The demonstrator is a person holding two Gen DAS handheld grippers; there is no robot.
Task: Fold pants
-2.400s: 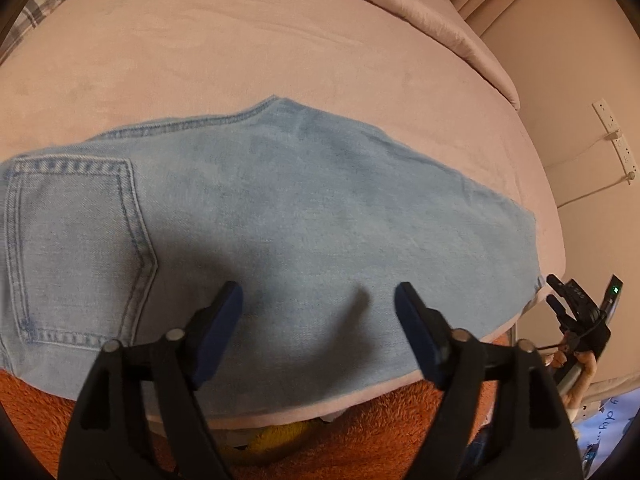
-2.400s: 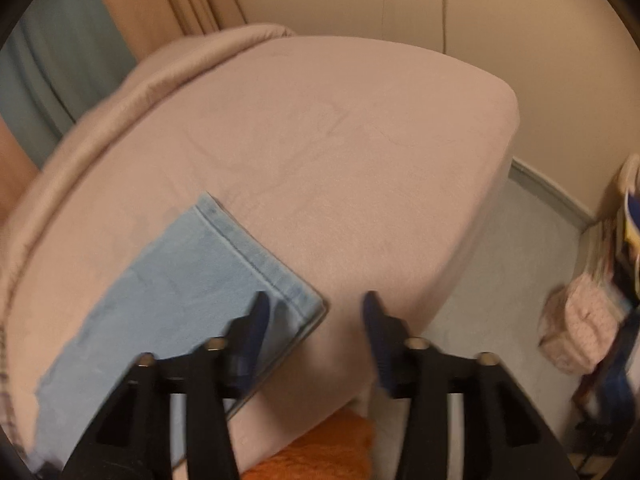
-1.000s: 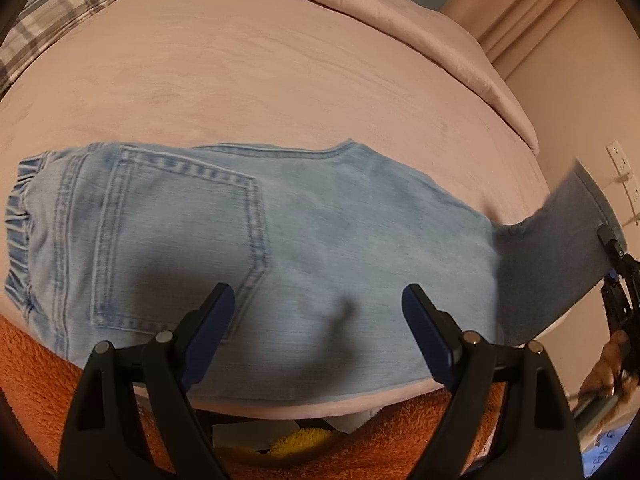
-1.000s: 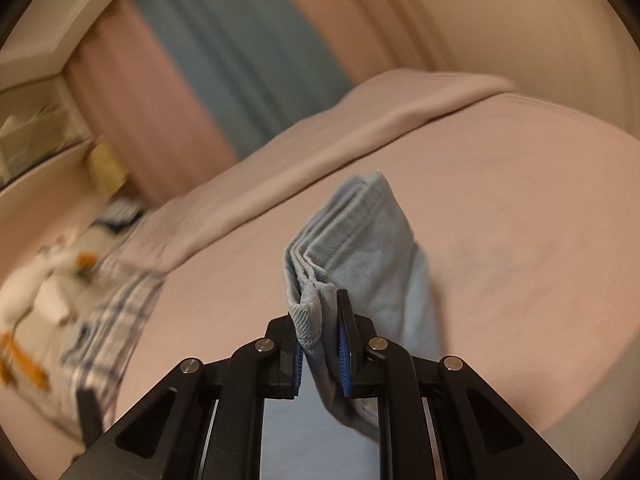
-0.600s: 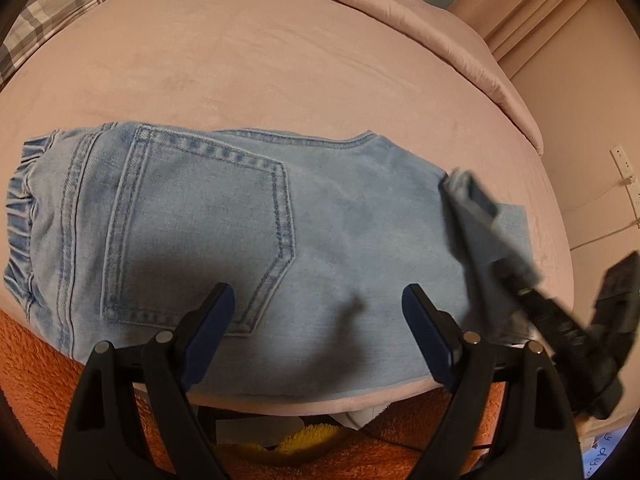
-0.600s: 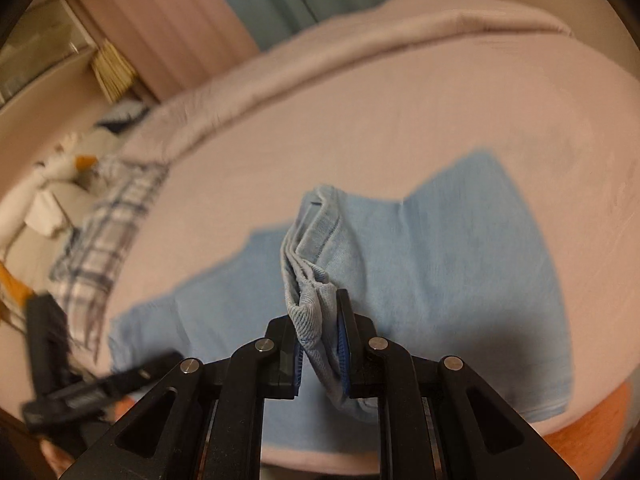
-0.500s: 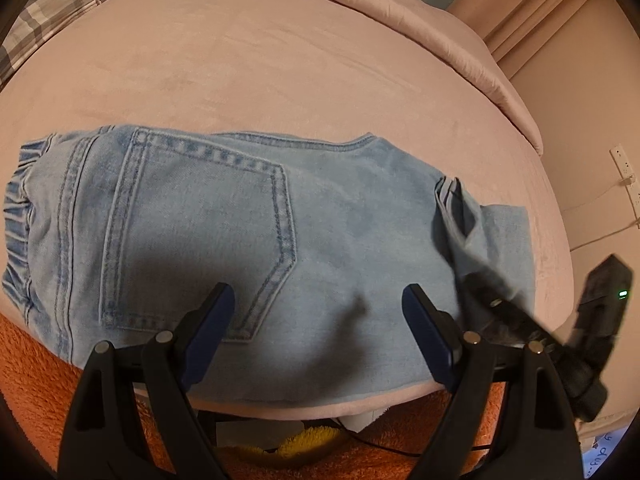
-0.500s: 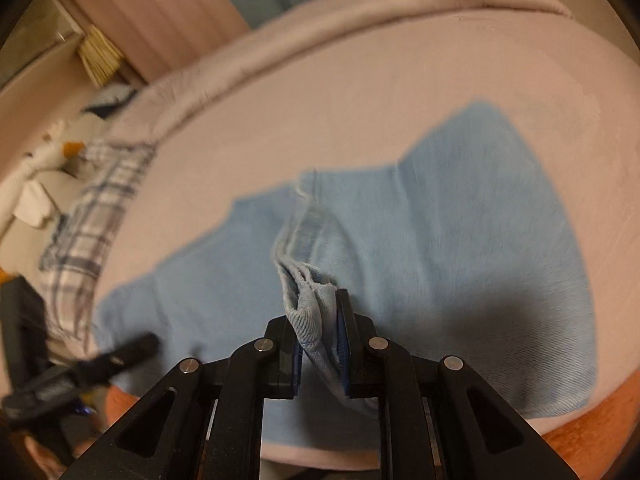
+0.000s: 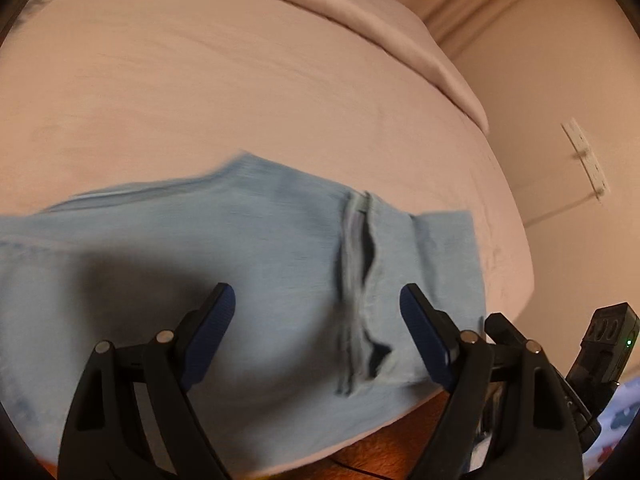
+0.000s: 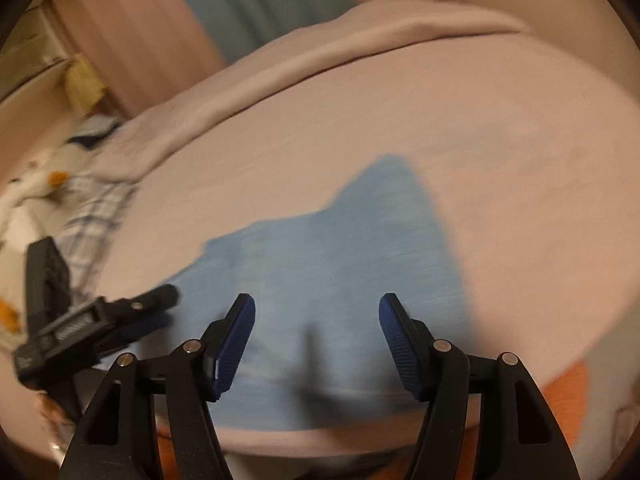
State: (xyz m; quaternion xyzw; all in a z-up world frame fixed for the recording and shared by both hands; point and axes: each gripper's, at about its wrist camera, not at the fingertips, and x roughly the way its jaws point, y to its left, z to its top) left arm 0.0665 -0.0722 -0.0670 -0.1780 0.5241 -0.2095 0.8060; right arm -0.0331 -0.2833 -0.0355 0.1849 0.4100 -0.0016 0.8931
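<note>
Lower frame, right wrist view: the right gripper (image 10: pixel 316 344) has just been opening; its jaws stand apart above the pants (image 10: pixel 340 264) with no cloth between them. Lower frame, left wrist view: the left gripper (image 9: pixel 318 334) has just been closing slightly, jaws still wide, holding nothing. The pale denim pants (image 9: pixel 224 256) lie on the bed (image 9: pixel 240 92) at its near edge, the leg hem (image 9: pixel 358 280) folded back over the body. No containers visible. Upper frame: bare pink cover extends to the far rolled edge
</note>
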